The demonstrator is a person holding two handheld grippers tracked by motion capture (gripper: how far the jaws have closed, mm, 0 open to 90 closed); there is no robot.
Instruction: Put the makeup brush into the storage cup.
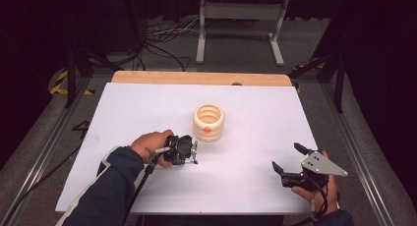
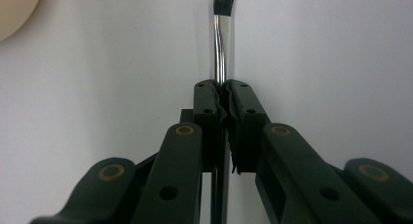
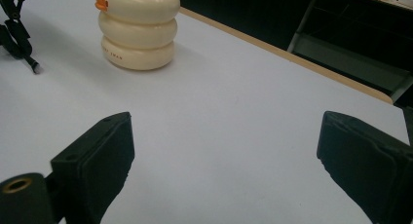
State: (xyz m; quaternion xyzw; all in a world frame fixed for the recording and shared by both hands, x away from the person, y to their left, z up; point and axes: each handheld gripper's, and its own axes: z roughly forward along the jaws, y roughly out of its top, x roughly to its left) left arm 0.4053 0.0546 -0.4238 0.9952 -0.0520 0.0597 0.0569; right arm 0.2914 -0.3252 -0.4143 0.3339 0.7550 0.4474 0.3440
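From above, my left gripper (image 1: 189,152) beside one cream pot (image 1: 208,122), my right gripper (image 1: 290,163) well apart, left gripper view, my jaws clamp one brush (image 2: 221,48), right gripper view, my jaws gape wide, one pot (image 3: 138,29) beyond.

The one piece of lettering stands on the cream ribbed holder (image 3: 138,29), low on its bottom ring in the right gripper view: a short line of small dark capitals (image 3: 112,52), too small and blurred to read for certain. In the high view the same holder (image 1: 208,122) shows no lettering that can be made out. The brush (image 2: 221,44) carries no readable mark on its metal neck in the left gripper view.
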